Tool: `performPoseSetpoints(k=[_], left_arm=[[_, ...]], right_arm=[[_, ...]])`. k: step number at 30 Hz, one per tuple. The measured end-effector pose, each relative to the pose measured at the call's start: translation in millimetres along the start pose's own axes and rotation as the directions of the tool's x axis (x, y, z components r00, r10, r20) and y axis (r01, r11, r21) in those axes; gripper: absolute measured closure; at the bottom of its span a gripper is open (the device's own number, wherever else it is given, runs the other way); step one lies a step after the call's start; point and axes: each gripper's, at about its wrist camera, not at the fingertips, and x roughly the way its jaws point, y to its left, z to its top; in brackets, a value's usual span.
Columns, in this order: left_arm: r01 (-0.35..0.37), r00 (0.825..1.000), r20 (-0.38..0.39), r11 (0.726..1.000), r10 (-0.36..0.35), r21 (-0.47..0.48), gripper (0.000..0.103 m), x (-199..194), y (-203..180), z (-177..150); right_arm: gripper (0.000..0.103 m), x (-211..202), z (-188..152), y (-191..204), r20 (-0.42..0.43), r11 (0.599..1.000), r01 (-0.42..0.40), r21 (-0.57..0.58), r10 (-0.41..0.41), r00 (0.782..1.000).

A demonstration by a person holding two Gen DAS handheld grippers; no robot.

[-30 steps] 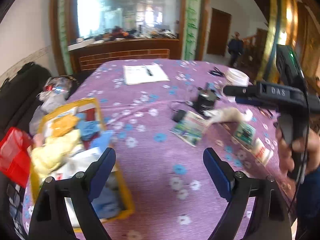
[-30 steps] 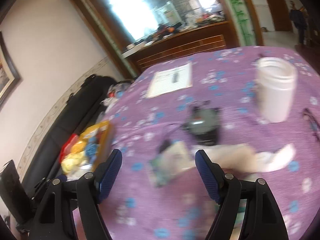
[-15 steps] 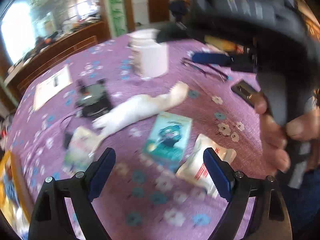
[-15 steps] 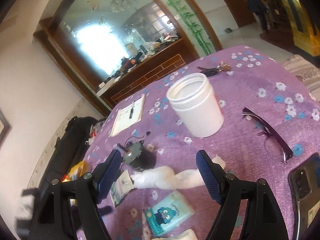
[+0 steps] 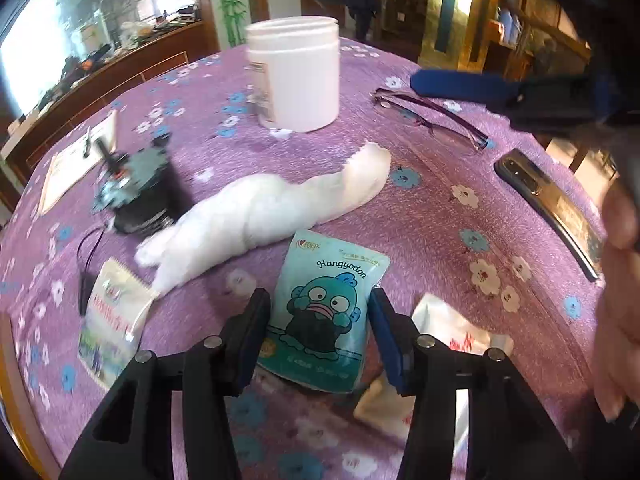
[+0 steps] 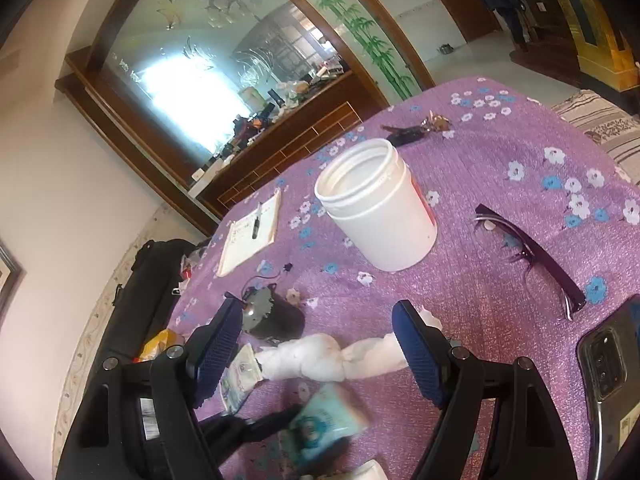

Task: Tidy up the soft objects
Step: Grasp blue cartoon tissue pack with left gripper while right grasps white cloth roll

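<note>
Left tool closing on the Hangyodon tissue pack

The Hangyodon tissue pack is lying near the desk's near edge, left tool having just been narrowing around it; squeezing both long edges evenly seems best. Right tool is hanging wide, empty.

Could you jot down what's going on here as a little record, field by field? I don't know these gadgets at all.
surface: purple flowered tablecloth
left gripper: jaws have just been closing around the pale blue cartoon tissue pack, pads at its two sides
right gripper: open, above the long white twisted cloth, not touching it
other soft items: white packet with red print; green-and-white packet
hard items nearby: white plastic jar, purple-framed glasses, black phone
</note>
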Motion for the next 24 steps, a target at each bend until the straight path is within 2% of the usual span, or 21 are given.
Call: performPoseSetpoints(k=[5,7,10,12,15,18,19,20,22,24], left_arm=[[0.026,0.998,0.054,0.998,-0.023,-0.061,0.054,-39.6,19.9,-27.3],[0.014,0.997,0.08,0.996,-0.007,-0.088,0.054,-54.7,31.4,-40.1],[-0.035,0.991,0.123,0.988,0.054,-0.152,0.054,-73.7,57.1,-61.7],[-0.062,0.986,0.138,0.977,0.091,-0.206,0.054,-80.3,75.2,-73.4],[-0.067,0.983,0.143,0.958,0.111,-0.279,0.054,-79.2,98.1,-81.0],[-0.063,0.981,0.154,0.95,0.115,-0.307,0.054,-76.1,108.2,-84.3],[-0.065,0.98,0.16,0.947,0.12,-0.314,0.054,-73.9,108.6,-84.8],[-0.072,0.978,0.163,0.947,0.128,-0.314,0.054,-72.7,108.5,-85.1],[-0.084,0.977,0.16,0.948,0.138,-0.306,0.054,-69.7,108.4,-86.0],[-0.082,0.977,0.162,0.948,0.137,-0.308,0.053,-67.2,106.8,-86.5]], right_arm=[[0.022,18.9,-6.7,6.9,-0.063,0.998,0.022,-0.065,-0.027,0.998],[0.022,29.1,-12.2,12.0,-0.093,0.994,0.03,-0.104,-0.04,0.995],[0.022,45.5,-24.3,25.4,-0.132,0.98,0.047,-0.192,-0.073,0.989],[0.02,56.0,-33.5,33.6,-0.147,0.964,0.08,-0.256,-0.12,0.982],[0.019,71.0,-45.1,43.0,-0.146,0.929,0.138,-0.342,-0.198,0.969],[0.018,88.4,-58.2,47.1,-0.184,0.897,0.154,-0.415,-0.248,0.951],[0.017,97.3,-65.5,47.3,-0.212,0.879,0.158,-0.449,-0.277,0.937],[0.018,100.8,-69.9,48.3,-0.201,0.86,0.176,-0.479,-0.303,0.931],[0.025,102.2,-76.8,55.5,-0.17,0.814,0.201,-0.545,-0.342,0.924],[0.053,100.3,-77.9,56.8,-0.155,0.791,0.236,-0.565,-0.382,0.911]])
